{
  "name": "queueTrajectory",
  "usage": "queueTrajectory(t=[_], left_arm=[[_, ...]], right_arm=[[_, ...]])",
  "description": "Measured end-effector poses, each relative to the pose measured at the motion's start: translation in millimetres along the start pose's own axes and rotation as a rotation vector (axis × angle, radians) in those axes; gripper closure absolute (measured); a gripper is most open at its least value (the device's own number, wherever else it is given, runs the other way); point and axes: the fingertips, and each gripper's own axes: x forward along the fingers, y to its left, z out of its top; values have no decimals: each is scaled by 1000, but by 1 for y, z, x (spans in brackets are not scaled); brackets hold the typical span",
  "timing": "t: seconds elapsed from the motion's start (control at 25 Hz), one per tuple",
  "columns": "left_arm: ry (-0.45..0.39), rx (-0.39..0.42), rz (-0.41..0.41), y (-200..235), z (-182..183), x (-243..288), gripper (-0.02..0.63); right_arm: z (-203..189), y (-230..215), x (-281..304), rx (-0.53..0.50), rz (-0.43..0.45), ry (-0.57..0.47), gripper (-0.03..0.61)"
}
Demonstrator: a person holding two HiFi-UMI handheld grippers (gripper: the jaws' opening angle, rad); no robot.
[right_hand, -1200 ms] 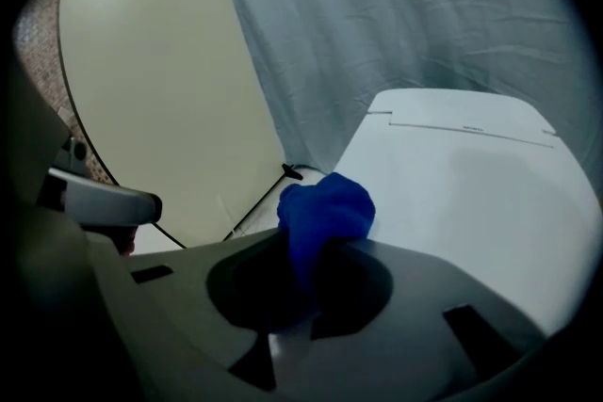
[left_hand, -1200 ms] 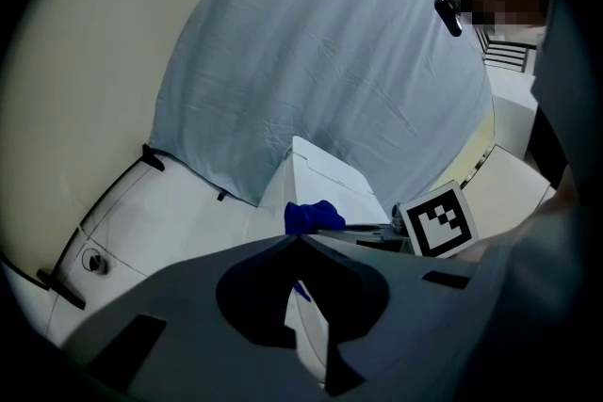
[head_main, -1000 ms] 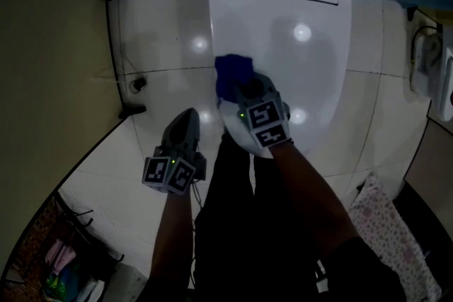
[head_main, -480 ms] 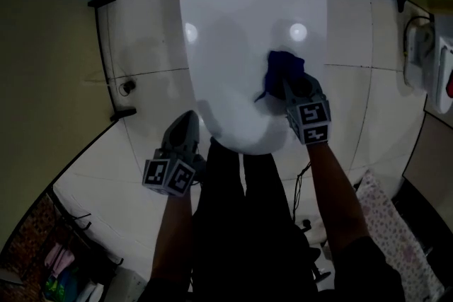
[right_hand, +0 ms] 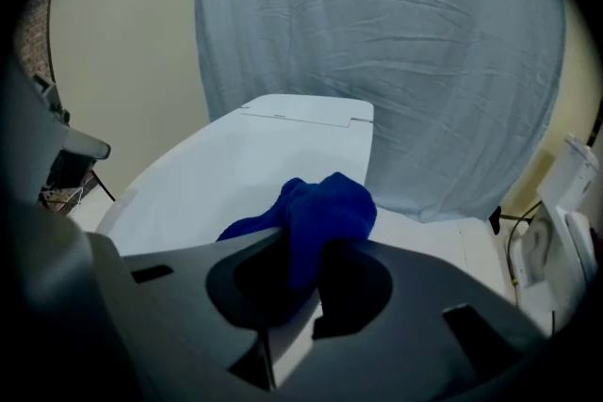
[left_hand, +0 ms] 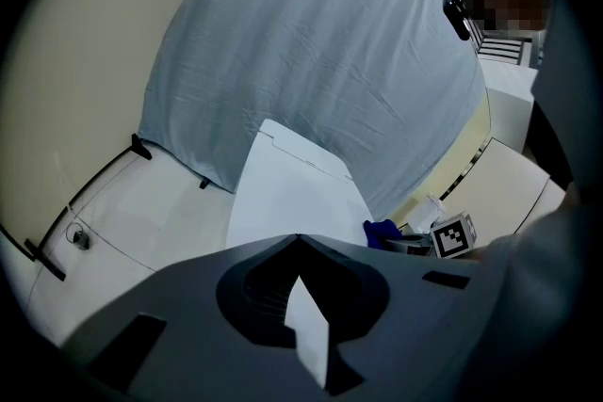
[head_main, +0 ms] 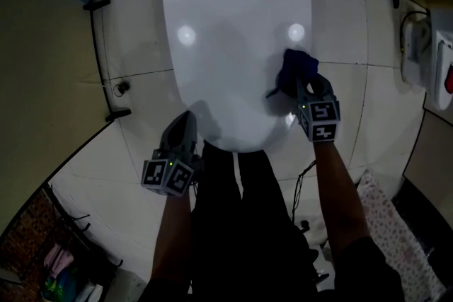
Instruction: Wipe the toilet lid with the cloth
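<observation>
Right gripper (head_main: pixel 303 85) fingers pinch the blue cloth (head_main: pixel 294 66), bunched and pressed on the right side of the closed white toilet lid (head_main: pixel 226 60). Left gripper (head_main: pixel 185 122) hangs just off the lid's near-left edge over the tiled floor (head_main: pixel 134 46), fingers pressed together.

Right gripper (head_main: pixel 303 87) clamps cloth (head_main: pixel 295 65); left gripper (head_main: pixel 187 118) closed.

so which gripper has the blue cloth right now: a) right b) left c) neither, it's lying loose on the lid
a: the right gripper has its jaws shut on the blue cloth over the right part of the toilet lid, while the left gripper holds nothing.
</observation>
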Motion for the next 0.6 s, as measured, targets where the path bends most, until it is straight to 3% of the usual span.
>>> queueTrajectory(t=[0.12,0.28,0.36,0.44,0.6], left_arm=[[-8,-3,19,0,-5,-4,621],[-31,-16,36,1,-9,-13,621],[-42,-14,50,7,-11,-18,621],[-51,-19,69,14,-11,-26,621],[-50,-49,86,24,-11,-39,621]], right_arm=[[4,-3,0,7,-12,-27,522],[-5,-4,-3,-4,-45,32,522],[2,2,-4,19,-51,15,523],[23,25,-10,34,-6,-49,523],[72,112,-28,-36,168,-165,523]])
